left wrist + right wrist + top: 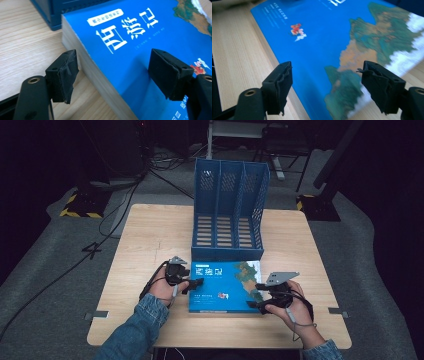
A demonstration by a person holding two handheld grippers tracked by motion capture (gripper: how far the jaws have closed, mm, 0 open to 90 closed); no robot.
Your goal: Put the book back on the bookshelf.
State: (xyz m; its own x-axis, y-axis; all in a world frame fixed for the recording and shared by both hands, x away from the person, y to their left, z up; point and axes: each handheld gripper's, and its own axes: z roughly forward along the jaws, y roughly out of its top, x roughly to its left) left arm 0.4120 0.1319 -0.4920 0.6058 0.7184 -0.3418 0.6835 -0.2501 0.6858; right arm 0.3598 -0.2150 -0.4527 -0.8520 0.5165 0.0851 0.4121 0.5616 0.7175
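A thick book with a blue cover [220,285] lies flat on the wooden table [150,235], just in front of a blue file rack [230,210]. My left gripper [196,284] is at the book's left edge. In the left gripper view its jaws [113,72] stand open astride that edge, one over the table and one over the cover [140,45], not pressing on it. My right gripper [257,296] is at the book's near right corner. In the right gripper view it [327,80] is open above the cover's painted landscape [362,50], one jaw over the wood.
The file rack has three upright slots and stands at the table's middle back. Bare wood [145,270] lies left and right of the book. Cables [115,220] trail over the dark floor behind the table. A person's denim sleeves [135,330] come in from the bottom.
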